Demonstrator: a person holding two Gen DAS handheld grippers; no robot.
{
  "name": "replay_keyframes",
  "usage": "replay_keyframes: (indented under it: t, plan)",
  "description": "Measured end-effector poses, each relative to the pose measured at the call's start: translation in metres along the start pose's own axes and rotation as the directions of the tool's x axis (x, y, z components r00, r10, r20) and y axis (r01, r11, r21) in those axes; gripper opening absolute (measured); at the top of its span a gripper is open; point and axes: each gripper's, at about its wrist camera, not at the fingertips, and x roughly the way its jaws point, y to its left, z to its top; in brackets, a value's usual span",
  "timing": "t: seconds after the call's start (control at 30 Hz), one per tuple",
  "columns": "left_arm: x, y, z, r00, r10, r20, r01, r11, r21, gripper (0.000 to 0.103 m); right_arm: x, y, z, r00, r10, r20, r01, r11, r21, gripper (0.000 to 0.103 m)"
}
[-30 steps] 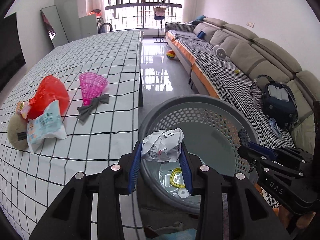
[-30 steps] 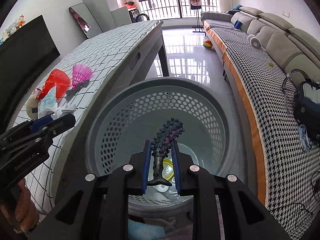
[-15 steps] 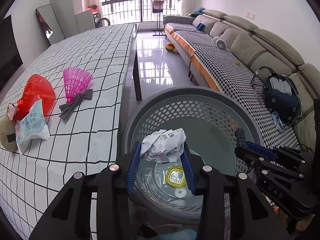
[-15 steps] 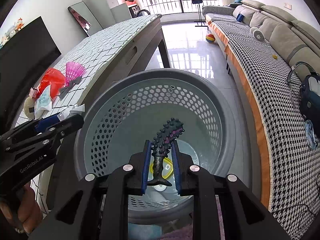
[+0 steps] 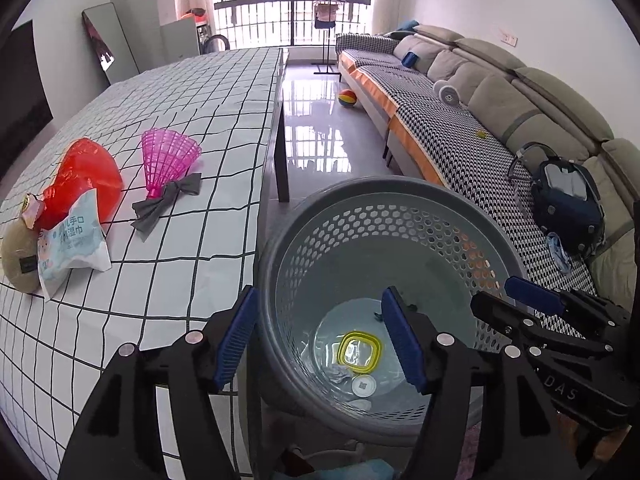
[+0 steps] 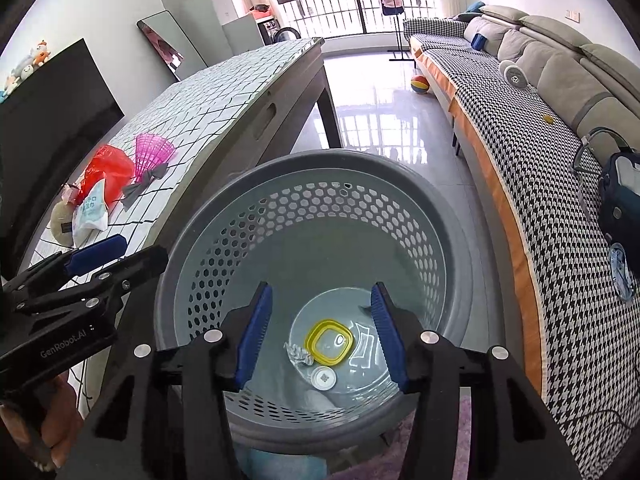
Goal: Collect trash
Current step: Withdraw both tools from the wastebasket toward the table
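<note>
A grey perforated basket [image 5: 384, 188] [image 6: 320, 164] stands beside the table. Both grippers hang over it, open and empty: my left gripper [image 5: 320, 340] over its left rim, my right gripper [image 6: 320, 332] over its middle. On the basket floor lie a yellow square ring [image 6: 330, 342], a white round cap [image 6: 323, 378] and crumpled paper [image 6: 298, 354]. On the table lie a red plastic bag [image 5: 84, 176], a wet-wipe packet [image 5: 70, 246], a pink shuttlecock-like cone [image 5: 168, 160] and a grey bow [image 5: 166, 202].
The checked tablecloth table [image 5: 160, 280] is on the left, its edge against the basket. A beige round pouch [image 5: 18, 256] lies at the table's left. A sofa with a houndstooth cover [image 5: 460, 152] and a dark bag [image 5: 568, 204] runs along the right.
Both grippers opened. The crumpled paper left my left gripper and the dark spiky object left my right gripper; the paper now lies on the basket floor.
</note>
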Motion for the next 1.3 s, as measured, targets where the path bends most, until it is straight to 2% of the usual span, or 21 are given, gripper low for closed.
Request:
replay_keyframes:
  t: [0.17,0.4,0.83,1.3]
  plan:
    - [-0.003,0.004,-0.001,1.000,-0.002,0.009,0.002,1.000,-0.013,0.072,-0.002,0.002,0.000,1.000,-0.004,0.002,0.004,1.000,-0.001,0.052]
    - [-0.007,0.009,-0.003,1.000,-0.001,0.014,0.001,1.000,-0.028,0.075,-0.004,0.005,0.000,1.000,-0.008,0.004,0.008,1.000,-0.001,0.054]
    - [-0.018,0.019,-0.005,0.999,-0.003,0.036,0.004,0.999,-0.048,0.076,-0.014,0.017,0.002,1.000,-0.015,0.022,0.015,1.000,-0.018,0.058]
    - [-0.057,0.035,-0.021,0.994,0.004,0.106,0.004,0.997,-0.076,0.078,-0.045,0.041,-0.010,0.997,-0.011,0.079,0.015,0.998,-0.055,0.062]
